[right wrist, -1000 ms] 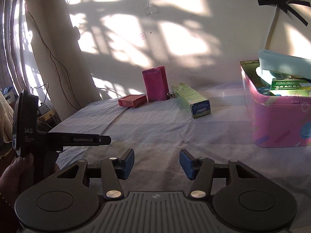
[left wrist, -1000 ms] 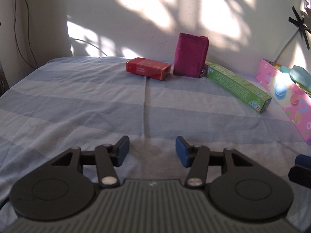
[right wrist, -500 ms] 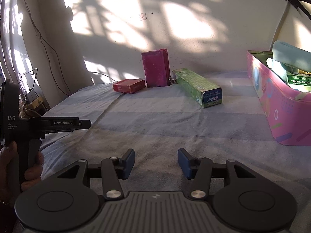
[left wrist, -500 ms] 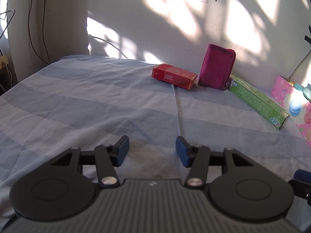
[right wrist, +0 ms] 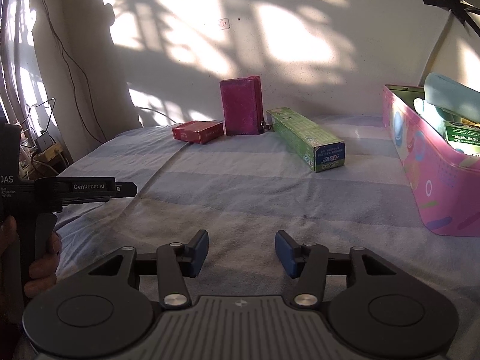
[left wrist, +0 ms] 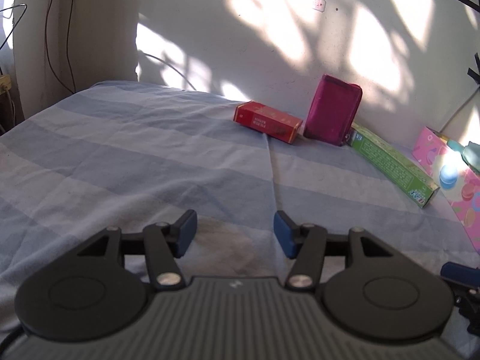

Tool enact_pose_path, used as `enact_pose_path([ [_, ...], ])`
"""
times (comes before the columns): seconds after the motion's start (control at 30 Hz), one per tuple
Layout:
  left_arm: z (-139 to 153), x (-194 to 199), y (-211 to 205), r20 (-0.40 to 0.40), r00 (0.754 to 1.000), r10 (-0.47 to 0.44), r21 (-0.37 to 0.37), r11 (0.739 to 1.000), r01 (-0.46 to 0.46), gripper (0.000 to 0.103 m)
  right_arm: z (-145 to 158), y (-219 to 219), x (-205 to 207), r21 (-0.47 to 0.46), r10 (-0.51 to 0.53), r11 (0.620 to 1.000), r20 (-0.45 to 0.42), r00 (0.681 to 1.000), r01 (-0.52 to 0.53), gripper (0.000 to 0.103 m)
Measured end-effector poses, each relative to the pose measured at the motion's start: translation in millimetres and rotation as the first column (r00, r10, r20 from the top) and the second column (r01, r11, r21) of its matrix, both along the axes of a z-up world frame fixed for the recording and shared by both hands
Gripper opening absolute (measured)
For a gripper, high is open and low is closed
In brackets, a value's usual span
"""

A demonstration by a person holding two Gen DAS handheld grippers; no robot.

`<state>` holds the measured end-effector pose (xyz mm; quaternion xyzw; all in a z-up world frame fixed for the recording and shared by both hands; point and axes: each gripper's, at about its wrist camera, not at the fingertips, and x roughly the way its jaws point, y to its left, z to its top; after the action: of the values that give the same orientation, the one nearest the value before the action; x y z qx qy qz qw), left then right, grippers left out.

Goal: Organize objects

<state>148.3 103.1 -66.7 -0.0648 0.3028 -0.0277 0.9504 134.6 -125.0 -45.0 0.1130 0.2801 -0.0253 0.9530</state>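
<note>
I am holding both sets of fingers, left (left wrist: 235, 234) and right (right wrist: 241, 253), released and empty over the bed (right wrist: 240, 186). The red box (right wrist: 198, 131), magenta wallet (right wrist: 241, 109) and green carton (right wrist: 309, 141) are lying by the wall; reaching carelessly risks toppling the upright wallet.

A sheet (right wrist: 240, 198) covers the surface up to the back wall (right wrist: 300, 60). Along that wall, from left to right: a flat box (right wrist: 198, 131) lying down, a pouch (right wrist: 241, 106) standing upright just right of it, then a long carton (right wrist: 309, 142) lying with one end by the pouch and the other pointing forward. Well right of the carton stands a bin (right wrist: 432, 180) with several things inside. At the far left, a hand (right wrist: 42, 267) holds the left gripper (left wrist: 235, 232) beside the right gripper (right wrist: 241, 252).
</note>
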Motion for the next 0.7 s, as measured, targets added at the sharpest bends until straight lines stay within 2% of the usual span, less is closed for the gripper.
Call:
enact_pose_path([
  [0.07, 1.7, 0.6, 6.8, 0.009, 1.0, 0.03, -0.013, 0.999, -0.03, 0.059, 3.5, 2.7, 13.5, -0.005, 0.025, 1.0, 0.007, 1.0, -0.025, 0.051],
  [0.23, 12.6, -2.1, 24.2, 0.12, 0.975, 0.189, 0.058, 0.979, -0.197, 0.06, 27.8, 13.6, 83.7, -0.031, 0.134, 0.991, 0.096, 0.986, -0.132, 0.051],
  [0.33, 13.1, 1.9, 38.6, 0.104, 0.963, 0.249, 0.007, 0.968, -0.251, 0.06, 37.5, 21.4, 147.2, -0.017, 0.178, 0.984, 0.109, 0.978, -0.177, 0.051],
  [0.4, 10.3, 5.7, 45.1, 0.073, 0.96, 0.271, -0.029, 0.962, -0.27, 0.06, 39.8, 29.4, 181.2, -0.045, 0.207, 0.978, 0.11, 0.972, -0.203, 0.057],
  [0.47, 7.7, 9.1, 46.8, 0.051, 0.959, 0.28, -0.041, 0.96, -0.278, 0.06, 39.8, 36.7, 216.8, -0.097, 0.257, 0.964, 0.084, 0.963, -0.248, 0.074],
  [0.6, 5.5, 12.8, 48.2, 0.033, 0.959, 0.281, -0.057, 0.959, -0.279, 0.06, 34.3, 42.9, 266.3, -0.19, 0.295, 0.94, 0.034, 0.955, -0.284, 0.078],
  [0.7, 4.2, 14.4, 49.0, 0.019, 0.961, 0.275, -0.07, 0.959, -0.273, 0.06, 24.1, 41.7, 293.7, -0.214, 0.317, 0.922, -0.054, 0.947, -0.321, 0.081],
])
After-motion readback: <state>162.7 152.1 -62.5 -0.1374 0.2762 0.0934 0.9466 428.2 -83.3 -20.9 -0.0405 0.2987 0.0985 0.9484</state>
